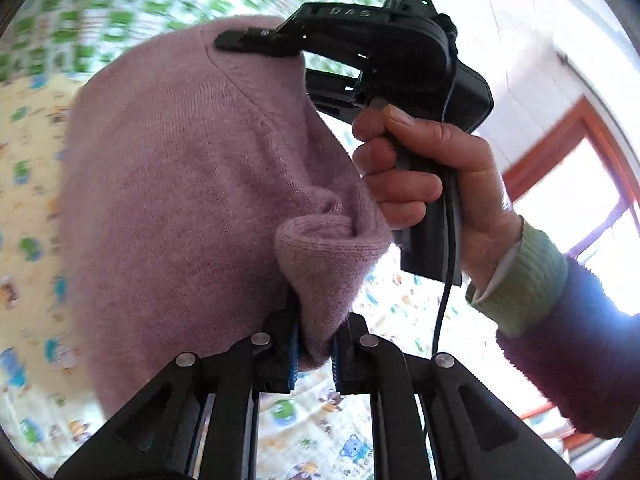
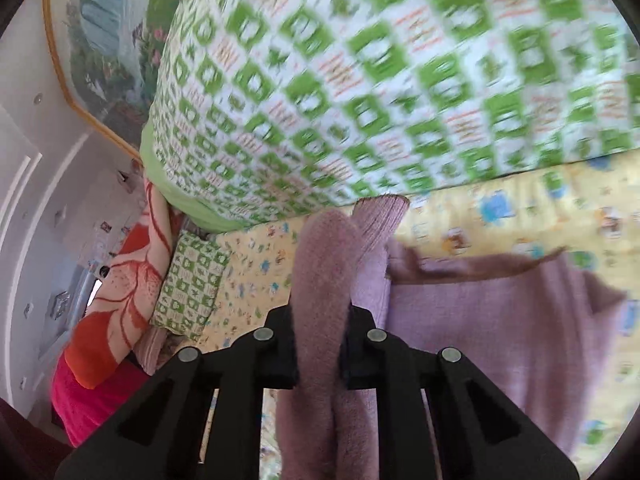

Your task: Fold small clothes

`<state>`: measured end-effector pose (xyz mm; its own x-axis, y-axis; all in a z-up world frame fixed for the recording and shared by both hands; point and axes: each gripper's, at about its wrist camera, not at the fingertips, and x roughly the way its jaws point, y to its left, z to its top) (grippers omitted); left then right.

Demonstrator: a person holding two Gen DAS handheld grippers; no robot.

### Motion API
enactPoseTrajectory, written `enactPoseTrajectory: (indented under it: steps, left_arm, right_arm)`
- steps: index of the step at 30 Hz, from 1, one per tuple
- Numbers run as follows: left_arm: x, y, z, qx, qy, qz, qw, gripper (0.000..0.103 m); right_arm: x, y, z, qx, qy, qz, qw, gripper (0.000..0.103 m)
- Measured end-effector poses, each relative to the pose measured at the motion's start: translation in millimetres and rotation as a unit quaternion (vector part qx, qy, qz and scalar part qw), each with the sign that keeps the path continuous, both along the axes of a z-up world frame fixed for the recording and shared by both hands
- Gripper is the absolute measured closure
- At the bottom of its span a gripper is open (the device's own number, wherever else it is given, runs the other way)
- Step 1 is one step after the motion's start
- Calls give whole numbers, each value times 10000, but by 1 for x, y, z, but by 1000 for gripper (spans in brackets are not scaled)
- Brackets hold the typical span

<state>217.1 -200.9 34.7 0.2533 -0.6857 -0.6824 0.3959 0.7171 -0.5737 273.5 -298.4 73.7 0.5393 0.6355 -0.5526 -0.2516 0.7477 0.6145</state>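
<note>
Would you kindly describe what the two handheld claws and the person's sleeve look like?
Both claws are matte black plastic with silver round rivets on their linkage arms. The left claw has blue pads inside its fingers. The right claw, seen from the left wrist camera, has a pistol-style handle, a thin black cable hanging below, pale raised letters and a small green light. The sleeve is fuzzy purple over a pale green ribbed cuff.
</note>
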Motion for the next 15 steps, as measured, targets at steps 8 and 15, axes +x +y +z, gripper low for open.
enactPoseTrajectory:
  steps: [8,15]
  left_arm:
    - [1,-32,-46,432,390,-296,9979,92]
    - [5,-56,-51,572,315,-366,9972,92]
  right_arm:
    - [-29,-81,-60,-163,561,-879,9944,88]
    - [-30,-92,-71,18,451,-955,9944,88]
